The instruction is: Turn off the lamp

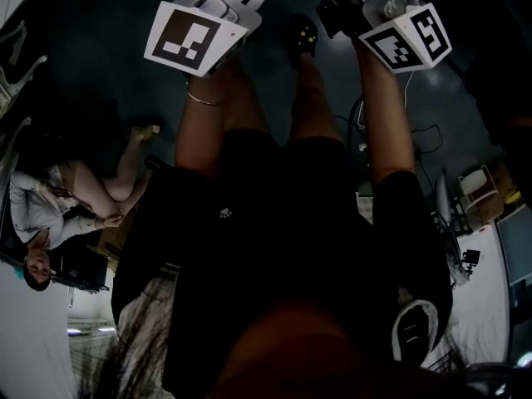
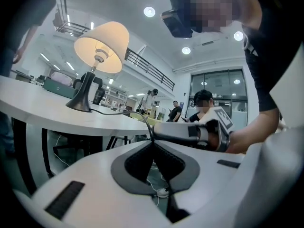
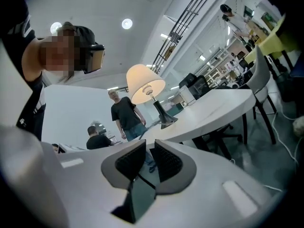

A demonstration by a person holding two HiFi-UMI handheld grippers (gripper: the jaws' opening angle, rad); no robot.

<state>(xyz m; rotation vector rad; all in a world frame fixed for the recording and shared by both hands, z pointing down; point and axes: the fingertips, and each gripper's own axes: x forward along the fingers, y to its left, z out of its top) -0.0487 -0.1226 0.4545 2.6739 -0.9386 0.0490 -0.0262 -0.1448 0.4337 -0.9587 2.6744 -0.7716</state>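
Lamp is still lit: cream cone-shaded table lamp with a black flared base (image 2: 95, 61) stands upright on the white curved bench (image 2: 47, 110), shade glowing in both gripper views. Thin black power cord (image 2: 118, 111) leaves the base, arcs off the bench edge and runs straight into the tips of the left gripper (image 2: 152, 144). Its jaws are pressed together with the cord pinched at the very tip, no gap visible between the pads. Right gripper (image 3: 150, 146): jaws a narrow slit apart, pads not pressing anything. A thin dark line crosses low in the gap and looks like the same cord, but can't confirm. In the left gripper view the right gripper comes in from the right, roughly level, with its nose just beside the point where the cord meets the left jaws. Both grippers sit off the bench edge, apart from the lamp, which is further back on the bench top. Head view is dark and mostly shows the person's arms, with the two marker cubes at the top. Background: a person in a black T-shirt (image 3: 124, 113) stands behind the bench, another sits nearby (image 3: 97, 139), and a white cable (image 2: 161, 192) lies on the floor below.
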